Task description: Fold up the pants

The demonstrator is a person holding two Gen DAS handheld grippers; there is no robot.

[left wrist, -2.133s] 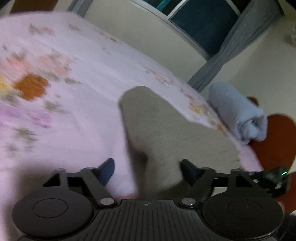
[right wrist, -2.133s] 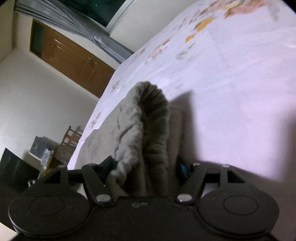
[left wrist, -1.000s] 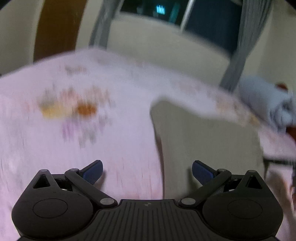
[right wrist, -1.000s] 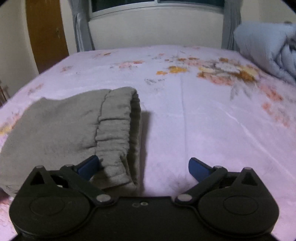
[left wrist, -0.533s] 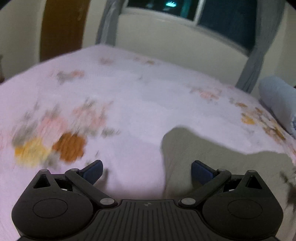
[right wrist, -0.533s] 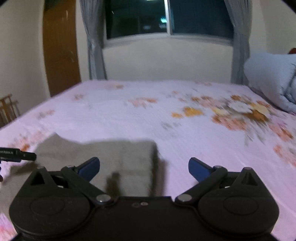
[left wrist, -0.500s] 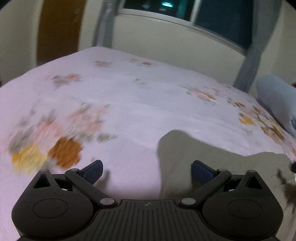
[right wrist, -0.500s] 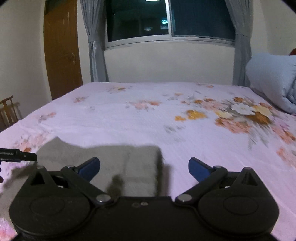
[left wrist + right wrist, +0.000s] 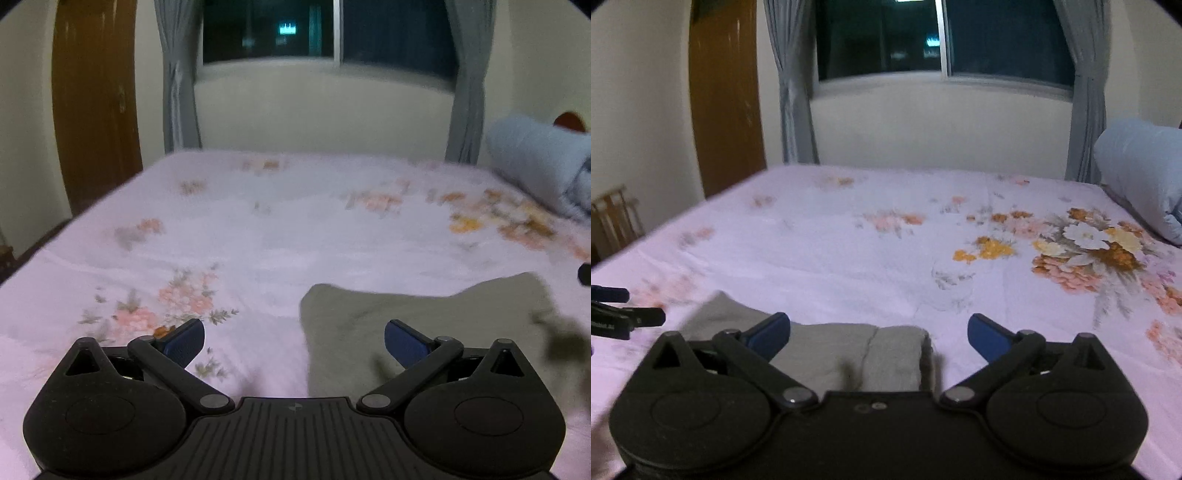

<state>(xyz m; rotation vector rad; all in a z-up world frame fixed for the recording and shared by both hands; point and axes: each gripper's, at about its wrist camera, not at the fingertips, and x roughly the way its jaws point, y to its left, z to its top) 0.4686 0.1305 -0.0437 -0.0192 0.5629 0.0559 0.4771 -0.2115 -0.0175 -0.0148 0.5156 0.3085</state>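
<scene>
Pants (image 9: pixel 849 347) lie folded on the bed (image 9: pixel 886 243), left tool (image 9: pixel 293 338) and right tool (image 9: pixel 877 332) both wide, empty.

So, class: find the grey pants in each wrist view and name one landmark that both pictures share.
Left wrist view: the grey pants lie low and right of centre, on the bed sheet.
Right wrist view: they lie low and left of centre.
Shared landmark: the dark window behind the bed.
</scene>
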